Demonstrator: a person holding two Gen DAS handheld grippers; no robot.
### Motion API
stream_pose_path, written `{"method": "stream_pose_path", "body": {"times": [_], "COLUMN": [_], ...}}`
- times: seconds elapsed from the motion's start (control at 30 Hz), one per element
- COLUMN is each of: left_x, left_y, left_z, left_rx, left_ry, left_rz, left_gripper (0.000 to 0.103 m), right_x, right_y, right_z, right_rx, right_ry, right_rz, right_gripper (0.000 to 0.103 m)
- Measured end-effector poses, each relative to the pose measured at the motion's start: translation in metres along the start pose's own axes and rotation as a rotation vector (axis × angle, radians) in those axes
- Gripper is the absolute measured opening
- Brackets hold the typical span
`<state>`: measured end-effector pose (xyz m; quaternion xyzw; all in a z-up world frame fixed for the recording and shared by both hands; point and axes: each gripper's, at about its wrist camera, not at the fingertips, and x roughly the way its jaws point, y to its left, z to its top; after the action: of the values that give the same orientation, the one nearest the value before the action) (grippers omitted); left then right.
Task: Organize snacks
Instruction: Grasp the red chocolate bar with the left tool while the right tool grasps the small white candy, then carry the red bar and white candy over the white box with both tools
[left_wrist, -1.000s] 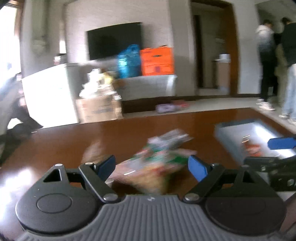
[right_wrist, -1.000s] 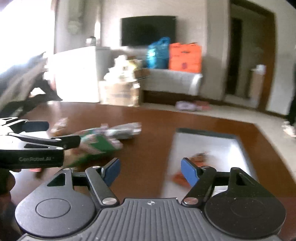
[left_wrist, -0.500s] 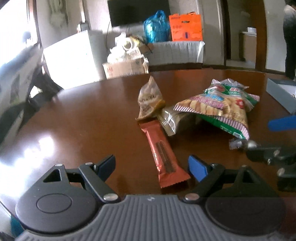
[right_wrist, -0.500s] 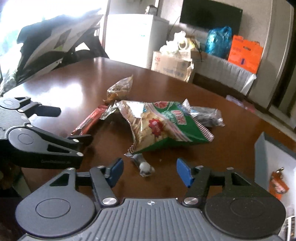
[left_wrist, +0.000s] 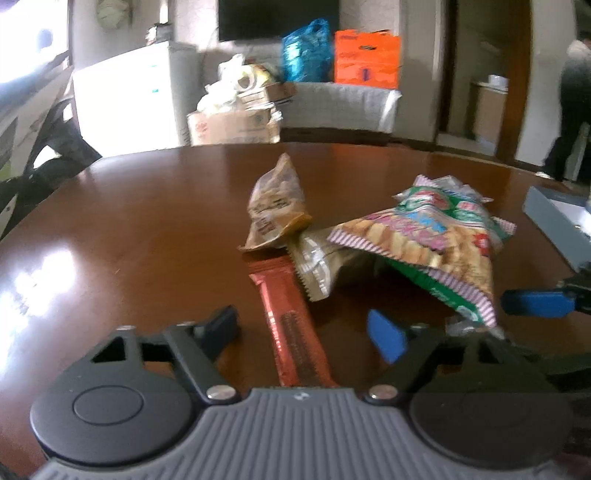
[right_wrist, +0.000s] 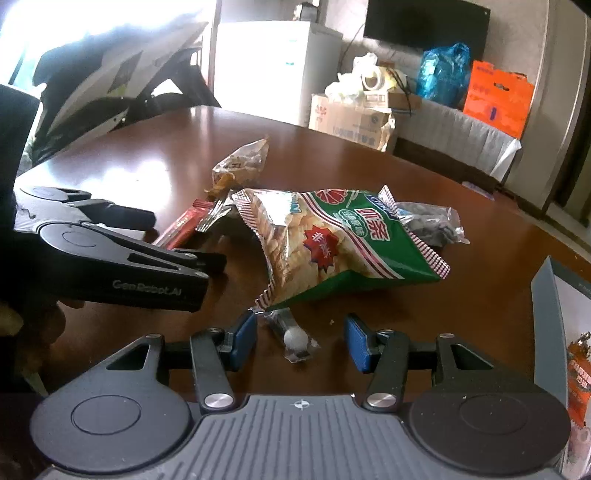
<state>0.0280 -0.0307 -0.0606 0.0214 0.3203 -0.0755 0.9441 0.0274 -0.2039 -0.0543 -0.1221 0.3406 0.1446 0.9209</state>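
On the glossy brown tabletop (right_wrist: 122, 162) lie 6 snacks around 1 crinkly green chip bag (right_wrist: 332, 243): 1 tan pouch (left_wrist: 275, 210), 1 red bar (left_wrist: 295, 325), 1 foil pack (left_wrist: 317, 258) half hidden under it, 1 dark pack (right_wrist: 432, 225) behind, 1 small clear wrapper (right_wrist: 293, 338). Left tongs (left_wrist: 301, 332), just closing, straddle the bar, pads apart. Right tongs (right_wrist: 301, 338), just closing, flank the wrapper untouched. 1 grey tray (right_wrist: 546, 325) is cut off.

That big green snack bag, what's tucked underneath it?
Poking out from under the green snack bag: a beige packet at one side, a dark clear-wrapped packet at the other. How far they reach beneath is covered.
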Motion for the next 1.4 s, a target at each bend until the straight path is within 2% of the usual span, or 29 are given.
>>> {"method": "stream_pose_path", "body": {"times": [0.03,0.07,0.13,0.2,0.33,0.73,0.9,1.4], "left_x": [0.003,0.003,0.005,0.006,0.004,-0.006,-0.014,-0.052], "left_y": [0.0,-0.001,0.001,0.002,0.006,0.01,0.009,0.0], "left_z": [0.005,0.006,0.009,0.011,0.007,-0.001,-0.005,-0.002], "left_rx": [0.008,0.015,-0.005,-0.022,-0.032,-0.018,-0.003,0.038], "left_ry": [-0.006,-0.011,-0.009,-0.012,-0.013,-0.002,0.004,-0.049], "left_rz": [-0.012,-0.022,-0.039,-0.047,-0.046,0.032,0.042,0.062], "left_gripper": [0.046,0.028,0.024,0.02,0.02,0.019,0.019,0.019], "right_x": [0.0,0.0,0.0,0.0,-0.001,-0.011,-0.02,-0.054], "right_y": [-0.001,-0.001,0.002,0.004,0.002,0.016,0.016,0.017], "right_z": [0.001,0.001,0.002,0.003,0.004,0.004,0.005,0.01], "right_rx": [0.006,0.008,0.001,0.003,0.022,-0.003,0.011,0.023], "right_ry": [0.005,0.009,0.011,0.015,0.021,0.028,0.01,-0.071], "right_rz": [0.015,0.025,0.032,0.041,0.045,0.092,0.1,0.121], "right_gripper": [0.045,0.04,0.034,0.023,0.022,0.021,0.021,0.021]}}
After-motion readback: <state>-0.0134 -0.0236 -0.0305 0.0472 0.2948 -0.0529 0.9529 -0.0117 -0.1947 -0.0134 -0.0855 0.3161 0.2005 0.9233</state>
